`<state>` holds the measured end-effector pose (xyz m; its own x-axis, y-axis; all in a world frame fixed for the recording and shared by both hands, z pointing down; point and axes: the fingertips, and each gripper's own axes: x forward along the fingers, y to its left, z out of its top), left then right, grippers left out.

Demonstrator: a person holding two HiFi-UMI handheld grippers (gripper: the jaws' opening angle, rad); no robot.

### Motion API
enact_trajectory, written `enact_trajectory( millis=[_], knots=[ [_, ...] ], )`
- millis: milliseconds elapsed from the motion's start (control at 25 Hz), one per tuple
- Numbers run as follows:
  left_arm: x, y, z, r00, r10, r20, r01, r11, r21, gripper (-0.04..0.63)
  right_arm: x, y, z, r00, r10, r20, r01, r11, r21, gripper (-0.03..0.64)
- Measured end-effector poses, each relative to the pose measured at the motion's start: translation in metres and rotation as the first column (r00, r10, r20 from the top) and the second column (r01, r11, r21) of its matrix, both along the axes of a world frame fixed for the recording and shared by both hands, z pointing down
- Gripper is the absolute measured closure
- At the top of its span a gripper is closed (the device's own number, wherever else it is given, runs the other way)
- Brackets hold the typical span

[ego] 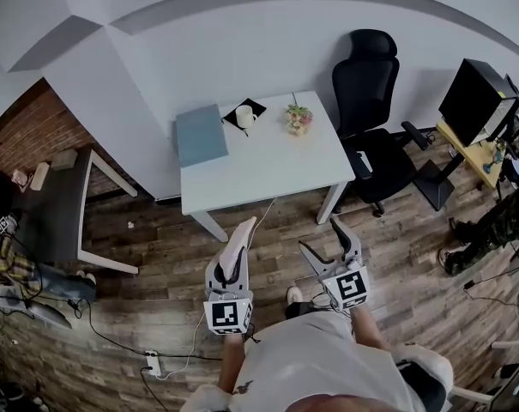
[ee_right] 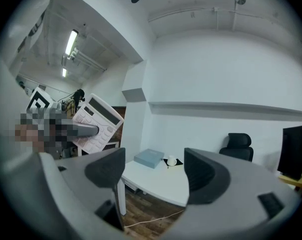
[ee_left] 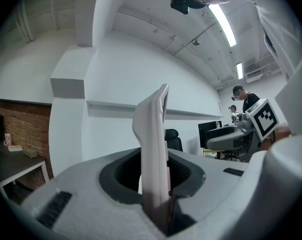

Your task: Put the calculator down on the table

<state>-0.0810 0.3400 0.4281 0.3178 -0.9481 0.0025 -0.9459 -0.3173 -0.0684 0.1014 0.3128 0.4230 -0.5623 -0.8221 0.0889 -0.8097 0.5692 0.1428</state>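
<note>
**White table (ego: 268, 166) and approach.** The table stands ahead of the person, well apart from both grippers, with wooden floor (ego: 156, 264) between.

**Grippers.** The left gripper (ego: 235, 260) is clenched on the calculator (ego: 242, 234). It grips the calculator by the lower end and carries it edge-up in the air, over the floor and short of the table. The right gripper (ego: 329, 245) is released, its jaws wide apart with nothing between them.

**Hazards, as judged.**
- The calculator is pinched at one end only, so a jolt could pivot it or slip it out onto the floor.
- Let go before the table's near edge, it would drop.
- Set down edge-on, it would probably topple and clatter rather than lie flat.
- The far half of the table carries a blue book (ego: 201, 134), a small pot of flowers (ego: 298, 118) and a cup (ego: 245, 116) on a dark mat. A reach carried too far could knock the cup or the flowers.
- The bare near half looks the safer landing place.

**Views compared.**
- Only the head view gives the whole layout: the table, its load and the gap left to cross.
- The left gripper view shows the calculator (ee_left: 153, 144) as a thin edge between closed jaws and hides the table. It catches the right gripper (ee_left: 230, 141) off to the side.
- The right gripper view alone shows the calculator's keys and display (ee_right: 97, 124), and frames the table (ee_right: 158, 181) between its own parted jaws.
</note>
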Motion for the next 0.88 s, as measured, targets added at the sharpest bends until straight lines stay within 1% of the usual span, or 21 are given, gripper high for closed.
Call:
enact_trajectory(
  millis=[440,600,720,880],
  knots=[
    [0.020,-0.048,-0.006,0.999,-0.036,0.025,0.036,0.999,0.004,0.497,0.016,-0.054,0.001,0.999,-0.042,0.015,0.042,0.999,-0.001,0.250],
    [0.031,-0.064,-0.009,0.998,-0.047,0.036,0.047,0.999,0.008,0.497,0.027,-0.072,-0.001,0.998,-0.055,0.012,0.055,0.998,0.021,0.250],
    [0.036,-0.071,-0.008,0.998,-0.055,0.040,0.055,0.998,0.009,0.497,0.032,-0.081,-0.001,0.998,-0.057,0.012,0.057,0.998,0.004,0.252],
    [0.039,-0.082,-0.004,0.997,-0.063,0.048,0.063,0.998,0.002,0.497,0.035,-0.093,0.002,0.998,-0.061,0.016,0.061,0.998,0.006,0.253]
  ],
)
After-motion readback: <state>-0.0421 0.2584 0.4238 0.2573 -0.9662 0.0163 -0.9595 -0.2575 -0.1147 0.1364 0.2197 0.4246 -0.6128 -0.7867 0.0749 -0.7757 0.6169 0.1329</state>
